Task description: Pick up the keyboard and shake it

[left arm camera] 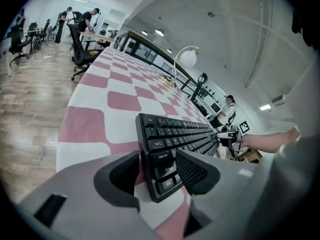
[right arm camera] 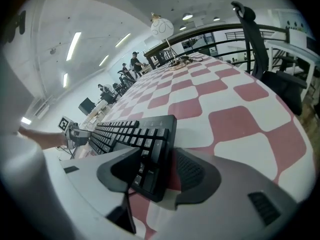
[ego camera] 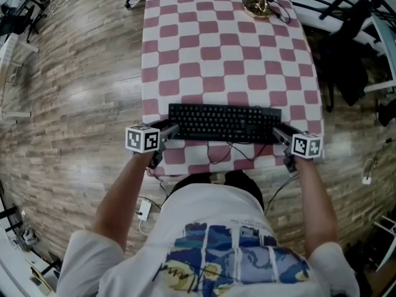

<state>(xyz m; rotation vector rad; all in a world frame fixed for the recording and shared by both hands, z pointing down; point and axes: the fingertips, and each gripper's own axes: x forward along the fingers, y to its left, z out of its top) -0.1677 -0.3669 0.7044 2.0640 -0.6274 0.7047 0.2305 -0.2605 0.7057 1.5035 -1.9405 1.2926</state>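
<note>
Keyboard [ego camera: 224,122] ends bracketed by left hand-held gripper [ego camera: 171,131] and right hand-held gripper [ego camera: 281,133], both released: looks pre-grasp, so clench evenly, then lift.

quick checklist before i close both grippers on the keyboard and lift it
1. Left gripper astride the left end of the keyboard: ok, the end sits between its open jaws.
2. Right gripper astride the right end: ok, likewise.
3. Pads pressing on the keyboard: not ok, both pairs of jaws stand apart, so there is no grip yet.
4. Keyboard lying flat on the tablecloth: ok.
5. Cable at the table's near edge has slack for a lift: cannot tell.
6. Lamp out of the way: ok, it stands at the far end.
</note>
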